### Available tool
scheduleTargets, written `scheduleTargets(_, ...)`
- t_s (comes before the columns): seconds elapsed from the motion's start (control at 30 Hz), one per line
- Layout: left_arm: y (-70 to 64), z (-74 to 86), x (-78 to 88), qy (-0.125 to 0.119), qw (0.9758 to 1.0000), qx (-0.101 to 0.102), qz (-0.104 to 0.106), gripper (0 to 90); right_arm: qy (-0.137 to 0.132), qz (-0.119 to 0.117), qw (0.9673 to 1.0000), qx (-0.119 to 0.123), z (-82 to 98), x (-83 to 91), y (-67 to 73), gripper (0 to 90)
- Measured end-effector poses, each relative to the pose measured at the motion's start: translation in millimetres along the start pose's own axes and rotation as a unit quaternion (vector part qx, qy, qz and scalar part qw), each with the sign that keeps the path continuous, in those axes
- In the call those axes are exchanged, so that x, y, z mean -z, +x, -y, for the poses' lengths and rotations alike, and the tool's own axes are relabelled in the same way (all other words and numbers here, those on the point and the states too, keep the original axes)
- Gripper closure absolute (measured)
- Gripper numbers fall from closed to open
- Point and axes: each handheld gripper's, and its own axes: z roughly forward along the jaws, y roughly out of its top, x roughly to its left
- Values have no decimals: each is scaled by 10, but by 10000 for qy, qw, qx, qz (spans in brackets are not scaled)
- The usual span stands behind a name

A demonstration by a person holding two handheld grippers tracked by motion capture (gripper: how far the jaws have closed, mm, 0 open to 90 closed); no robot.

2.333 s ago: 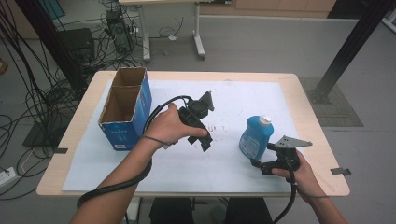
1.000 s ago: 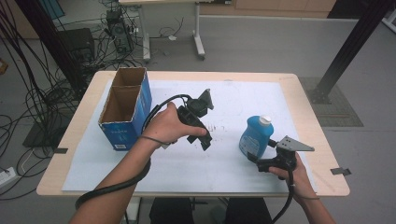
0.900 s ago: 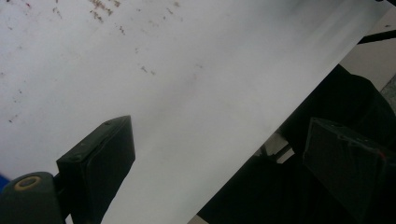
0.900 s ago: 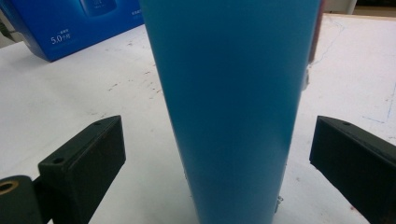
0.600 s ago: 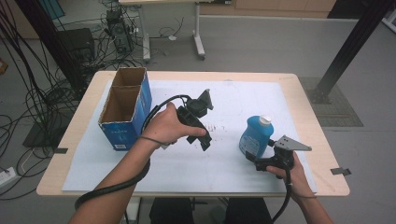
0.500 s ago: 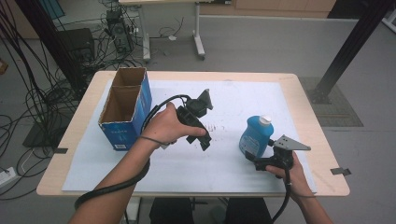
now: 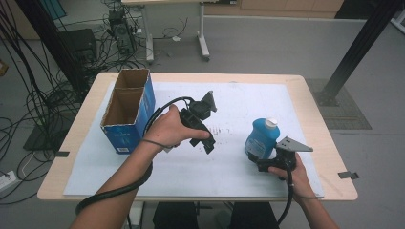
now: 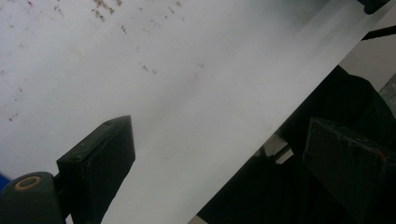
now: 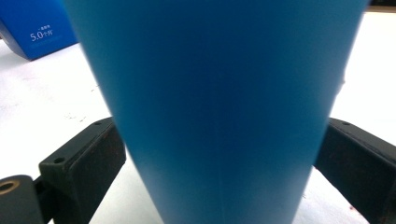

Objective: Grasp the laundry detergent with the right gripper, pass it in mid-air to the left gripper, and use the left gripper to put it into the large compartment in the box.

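A blue bottle (image 7: 260,138) with a white cap stands upright on the white sheet at the right. My right gripper (image 7: 261,161) sits low at its near side, and the bottle's body (image 9: 219,102) stands between its jaws. The jaws are spread wide, with their pads (image 9: 88,154) right against the bottle's sides, and no squeeze shows. My left gripper (image 7: 204,142) is held above the middle of the table. Its jaws tilt down toward the near edge and are open, with nothing between its pads (image 8: 100,168).
An open blue cardboard box (image 7: 126,112) stands at the left of the table, and its blue side (image 9: 35,28) also appears in the right gripper view. The white sheet (image 7: 229,171) covers most of the wooden table. Small dark marks dot the sheet's middle (image 7: 219,130).
My right gripper has slid a little forward to the bottle's base, so the bottle now sits between its jaws. The left hand and gripper have stayed put.
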Motion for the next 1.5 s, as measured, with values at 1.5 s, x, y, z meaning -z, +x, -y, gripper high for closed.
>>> scheduleTargets(1.5, 10, 4, 17, 6, 10000, -11, -40, 89, -33, 84, 9999, -63, -7, -53, -24, 35)
